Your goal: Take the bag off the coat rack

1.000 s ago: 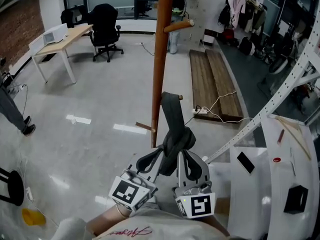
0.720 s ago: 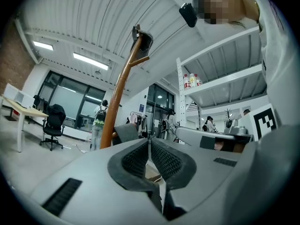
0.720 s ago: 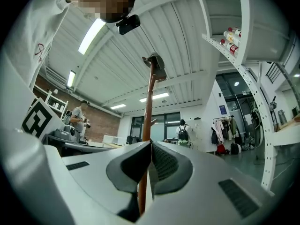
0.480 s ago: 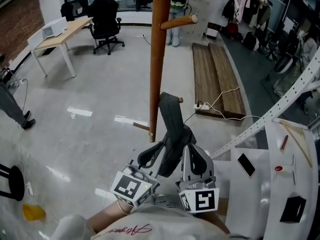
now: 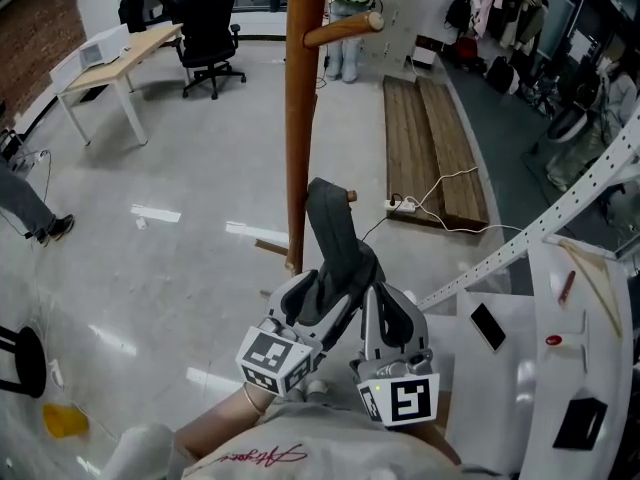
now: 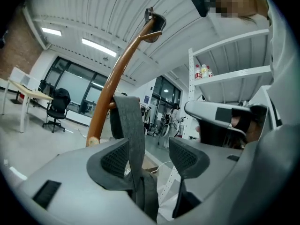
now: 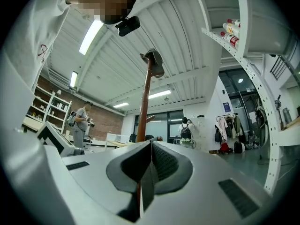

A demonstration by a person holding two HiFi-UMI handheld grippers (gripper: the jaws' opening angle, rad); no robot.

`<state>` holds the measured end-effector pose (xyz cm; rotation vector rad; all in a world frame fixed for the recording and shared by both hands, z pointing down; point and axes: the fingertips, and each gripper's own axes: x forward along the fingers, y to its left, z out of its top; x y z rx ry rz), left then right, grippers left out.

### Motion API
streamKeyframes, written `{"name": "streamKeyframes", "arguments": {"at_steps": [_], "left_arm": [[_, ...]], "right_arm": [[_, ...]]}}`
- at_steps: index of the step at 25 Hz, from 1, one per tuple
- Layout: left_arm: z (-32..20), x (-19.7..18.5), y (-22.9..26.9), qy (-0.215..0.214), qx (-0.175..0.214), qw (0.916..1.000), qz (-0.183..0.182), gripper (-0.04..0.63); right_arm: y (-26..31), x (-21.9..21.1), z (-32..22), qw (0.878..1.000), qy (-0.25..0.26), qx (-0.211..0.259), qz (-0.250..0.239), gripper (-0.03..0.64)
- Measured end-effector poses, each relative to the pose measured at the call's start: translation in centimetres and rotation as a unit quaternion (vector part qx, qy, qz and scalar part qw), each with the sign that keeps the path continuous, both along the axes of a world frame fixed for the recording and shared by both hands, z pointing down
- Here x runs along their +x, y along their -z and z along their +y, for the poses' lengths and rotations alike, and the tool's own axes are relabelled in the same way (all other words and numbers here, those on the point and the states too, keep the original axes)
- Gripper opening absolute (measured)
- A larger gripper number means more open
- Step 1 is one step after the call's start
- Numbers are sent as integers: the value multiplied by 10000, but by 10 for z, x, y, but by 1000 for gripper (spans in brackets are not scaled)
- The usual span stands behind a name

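- The left gripper (image 6: pixel 150 158) points about level, and its jaws have just been opening. They now stand wide apart.
- The bag's grey strap (image 6: pixel 133 125) runs up between those jaws. It lies close against the left pad (image 6: pixel 115 161) and well clear of the other one, so neither pad presses on it.
- The right gripper (image 7: pixel 151 165) sits just beside the left one, tilted slightly upward, with its jaws pressed together. A thin grey strip of the strap is pinched at their seam.
- In the head view the two grippers lie side by side at the bottom of the frame. A dark bunch of bag fabric (image 5: pixel 345 278) sits at their tips, and the rest of the bag is hidden.
- From that bunch the strap rises as a flat band, and its top is looped over a short wooden peg (image 5: pixel 349 196) low on the coat rack, so the bag is not yet off.
- The coat rack pole (image 5: pixel 298 118) stands upright just beyond the strap. A longer peg (image 5: pixel 345 30) sticks out to the right higher up.
- To the right of the grippers is a white table (image 5: pixel 520 388) with a dark phone (image 5: pixel 488 325) on it.
- On the pale floor beyond lie wooden planks (image 5: pixel 430 148) and a white power strip (image 5: pixel 400 206) with its cable.
- A desk (image 5: pixel 120 63) and a black office chair (image 5: pixel 205 33) stand far off at the upper left.
- A person's legs (image 5: pixel 25 208) show at the left edge.
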<state>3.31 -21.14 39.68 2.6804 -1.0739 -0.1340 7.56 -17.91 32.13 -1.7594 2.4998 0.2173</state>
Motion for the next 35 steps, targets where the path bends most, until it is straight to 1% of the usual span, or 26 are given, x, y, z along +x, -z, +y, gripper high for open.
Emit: {"name": "streamKeyframes", "arguments": {"at_steps": [5, 11, 15, 22, 28, 32, 35], "left_arm": [[-23, 15, -27, 104, -346, 9993, -37, 276], [-54, 29, -38, 130, -467, 9988, 35, 281], [-72, 34, -42, 183, -358, 9992, -20, 281], [-86, 46, -38, 163, -76, 9998, 26, 281], [-95, 53, -41, 101, 38, 9999, 29, 281], [-97, 56, -37, 90, -2, 9999, 107, 281], [-101, 57, -38, 90, 15, 9999, 90, 281]], "right_arm": [[-6, 12, -3, 9999, -123, -88, 60, 20], [-18, 27, -14, 9992, -263, -278, 111, 20], [-24, 34, -24, 9988, -291, -376, 124, 20], [-38, 36, -38, 9978, -234, -596, 157, 20], [-47, 39, -46, 9973, -207, -692, 148, 20], [-51, 41, -53, 9968, -204, -763, 146, 20], [-55, 41, -58, 9965, -203, -795, 143, 20]]}}
